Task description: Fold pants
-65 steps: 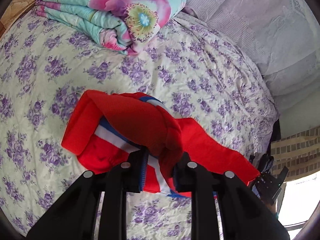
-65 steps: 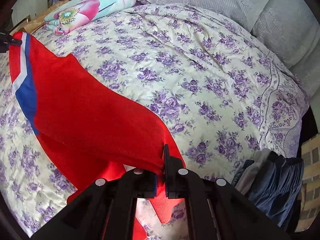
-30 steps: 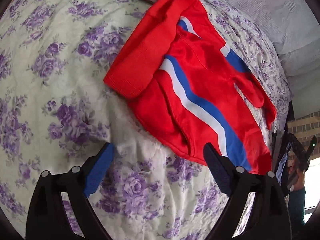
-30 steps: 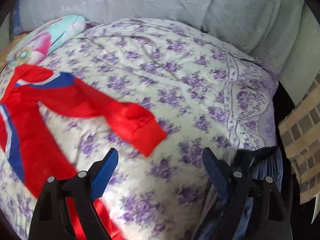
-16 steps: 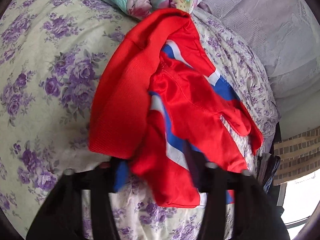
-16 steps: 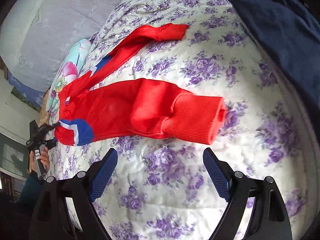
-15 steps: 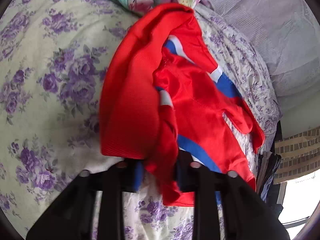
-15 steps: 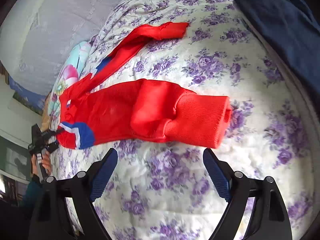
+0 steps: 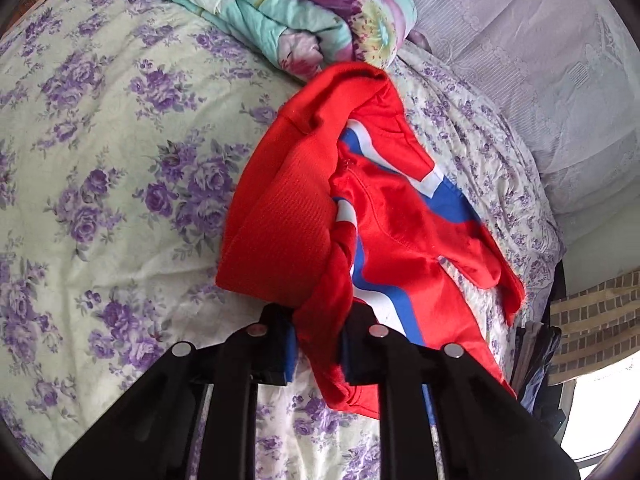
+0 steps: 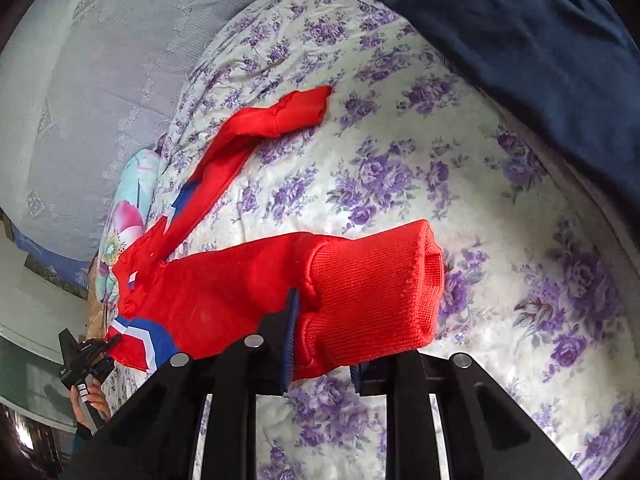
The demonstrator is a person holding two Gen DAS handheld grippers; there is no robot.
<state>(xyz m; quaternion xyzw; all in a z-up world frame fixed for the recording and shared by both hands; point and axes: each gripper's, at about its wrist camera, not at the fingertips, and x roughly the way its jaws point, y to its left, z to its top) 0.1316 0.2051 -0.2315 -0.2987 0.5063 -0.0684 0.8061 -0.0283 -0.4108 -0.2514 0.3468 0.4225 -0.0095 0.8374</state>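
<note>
Red pants (image 9: 392, 232) with a blue and white side stripe lie on the flowered bed. My left gripper (image 9: 318, 340) is shut on the waist end of the pants, bunched between its blue pads. In the right wrist view the pants (image 10: 224, 292) stretch across the bed, one leg angled away toward the wall. My right gripper (image 10: 324, 344) is shut on the ribbed cuff (image 10: 376, 292) of the nearer leg. The left gripper (image 10: 82, 356) shows far off at the waist end.
A folded floral quilt (image 9: 280, 12) lies at the head of the bed. A grey lace cover (image 9: 540, 60) lines the wall side. Dark blue clothing (image 10: 520, 40) lies at the bed's foot edge. The bedsheet (image 9: 100, 160) is soft and rumpled.
Both grippers were open over the bed a second ago. The left one has closed on the waist end and the right one has closed on the leg cuff.
</note>
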